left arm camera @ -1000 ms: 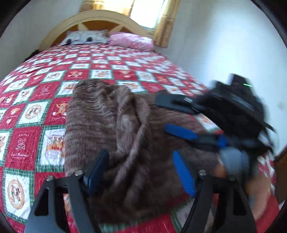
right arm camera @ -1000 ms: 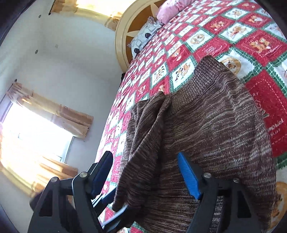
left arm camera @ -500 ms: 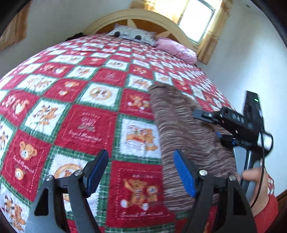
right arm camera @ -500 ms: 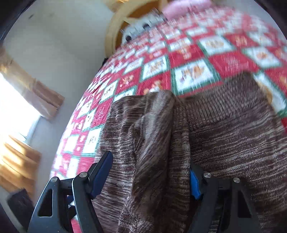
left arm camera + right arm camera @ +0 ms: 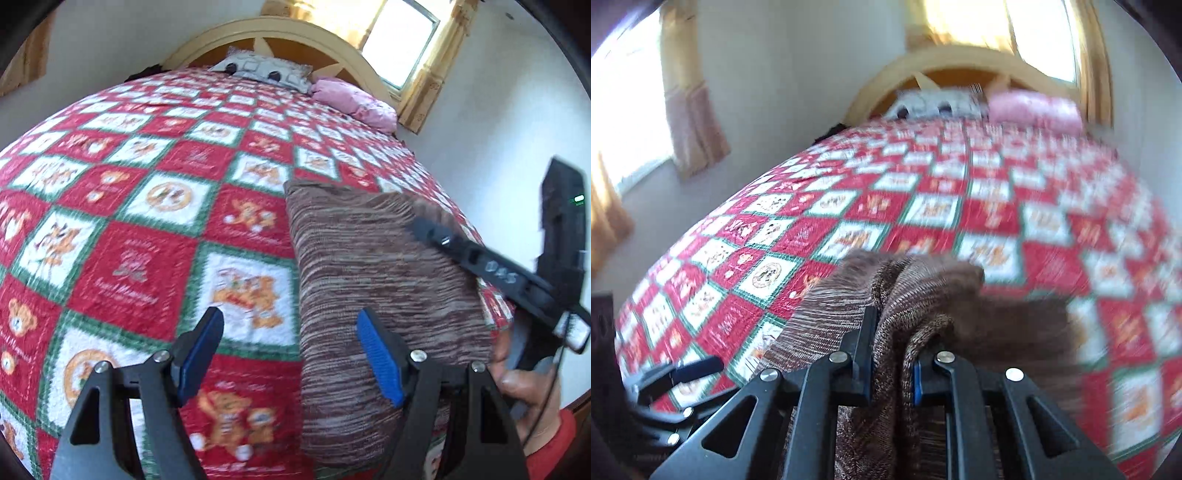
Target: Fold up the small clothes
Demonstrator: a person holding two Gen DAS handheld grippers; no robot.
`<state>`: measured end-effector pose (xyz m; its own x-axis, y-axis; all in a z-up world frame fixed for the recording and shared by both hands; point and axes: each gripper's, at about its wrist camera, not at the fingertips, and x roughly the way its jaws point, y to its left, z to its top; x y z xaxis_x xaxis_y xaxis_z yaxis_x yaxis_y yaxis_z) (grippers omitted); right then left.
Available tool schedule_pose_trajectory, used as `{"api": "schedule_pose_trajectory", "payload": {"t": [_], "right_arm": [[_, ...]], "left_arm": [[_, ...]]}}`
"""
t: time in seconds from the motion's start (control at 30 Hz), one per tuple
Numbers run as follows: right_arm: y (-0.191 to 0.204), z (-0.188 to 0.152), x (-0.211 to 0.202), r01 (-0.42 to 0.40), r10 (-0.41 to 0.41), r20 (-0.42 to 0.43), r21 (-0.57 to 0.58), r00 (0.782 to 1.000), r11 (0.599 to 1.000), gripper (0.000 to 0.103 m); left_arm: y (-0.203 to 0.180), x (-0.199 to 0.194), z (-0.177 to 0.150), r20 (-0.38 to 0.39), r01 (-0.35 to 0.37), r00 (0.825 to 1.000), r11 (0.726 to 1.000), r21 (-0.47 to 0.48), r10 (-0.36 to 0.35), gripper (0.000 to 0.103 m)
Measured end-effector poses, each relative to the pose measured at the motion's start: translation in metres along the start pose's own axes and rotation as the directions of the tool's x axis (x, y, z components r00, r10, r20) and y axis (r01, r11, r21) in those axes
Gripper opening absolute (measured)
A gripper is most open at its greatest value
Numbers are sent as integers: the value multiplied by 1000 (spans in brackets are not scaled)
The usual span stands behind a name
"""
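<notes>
Brown marled knit garment (image 5: 908, 295) is bunching between the right gripper's (image 5: 892, 365) closing blue pads, which are pinching a fold. Left gripper (image 5: 291, 354) is hovering with fingers spread, holding nothing, beside the garment's flat portion. Everything is lying on a red, white and green checked quilt (image 5: 140, 206) covering a bed with an arched wooden headboard (image 5: 295, 40), pillows, curtained windows.

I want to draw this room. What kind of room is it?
A bedroom, most likely: a big bed with a red quilt, pillows against a wooden headboard, and a curtained window.
</notes>
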<state>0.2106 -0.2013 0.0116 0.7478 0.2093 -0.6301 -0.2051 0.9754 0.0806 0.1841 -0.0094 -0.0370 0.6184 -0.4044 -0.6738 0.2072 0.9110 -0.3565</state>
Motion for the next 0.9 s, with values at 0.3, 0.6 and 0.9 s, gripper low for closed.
{"api": "schedule_pose_trajectory", "payload": {"t": [0.3, 0.6, 0.9], "right_arm": [[-86, -41, -8, 75, -68, -127, 56, 990, 996, 15], [-120, -68, -6, 14, 11, -77, 322, 997, 947, 38], [-96, -102, -95, -115, 132, -14, 396, 991, 911, 44]], "left_arm": [[-57, 31, -19, -83, 38, 996, 989, 145, -27, 78], [-68, 34, -36, -109, 23, 994, 976, 217, 1, 79], [-48, 10, -41, -55, -6, 998, 980, 199, 17, 86]]}}
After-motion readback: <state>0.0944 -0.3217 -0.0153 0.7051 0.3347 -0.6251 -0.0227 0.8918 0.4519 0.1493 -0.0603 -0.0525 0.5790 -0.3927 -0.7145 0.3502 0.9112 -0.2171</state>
